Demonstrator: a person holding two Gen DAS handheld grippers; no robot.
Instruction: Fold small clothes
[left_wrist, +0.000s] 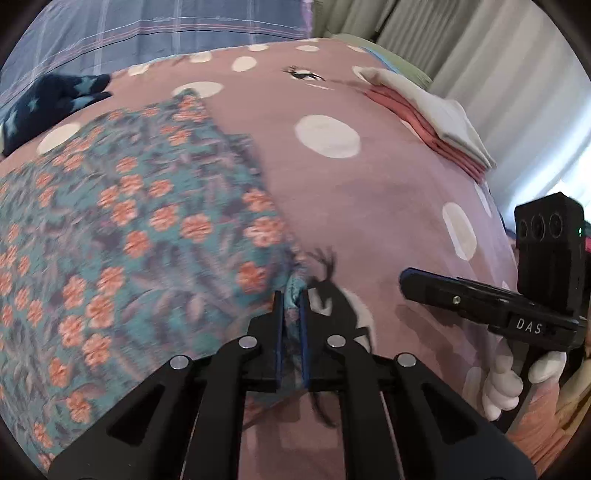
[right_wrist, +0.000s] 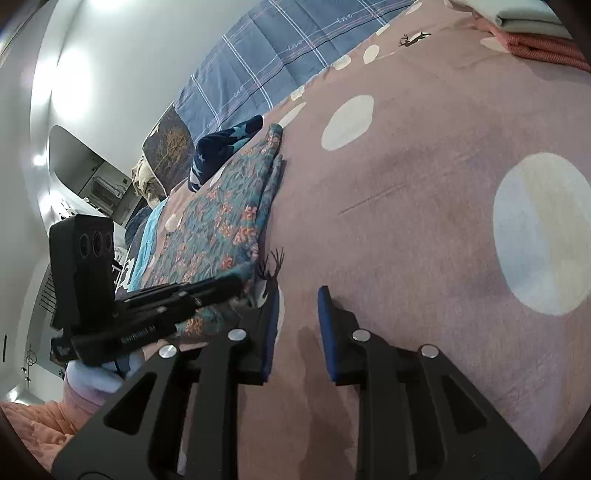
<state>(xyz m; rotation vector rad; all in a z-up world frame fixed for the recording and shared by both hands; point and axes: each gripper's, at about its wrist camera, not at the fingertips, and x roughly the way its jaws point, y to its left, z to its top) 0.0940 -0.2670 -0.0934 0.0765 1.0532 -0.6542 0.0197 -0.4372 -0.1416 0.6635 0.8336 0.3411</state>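
Left wrist view, read left to right: a floral garment (left_wrist: 140, 206) is spread on the pink dotted bedspread (left_wrist: 369, 206); its near corner is pinched between the nearly shut jaws of the left gripper (left_wrist: 291, 299). The right gripper (right_wrist: 297, 295) is held part open over bare bedspread — nothing is gripped. Risk is judged: only a thin corner is caught, so slippage could be caused by a quick pull. Open room is seen rightward — until the folded stack (left_wrist: 436, 129) near the bed edge.

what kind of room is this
Most likely a bedroom: the work surface is a bed with a pink dotted sheet, a blue plaid quilt lies at its far end, and curtains hang beside it.
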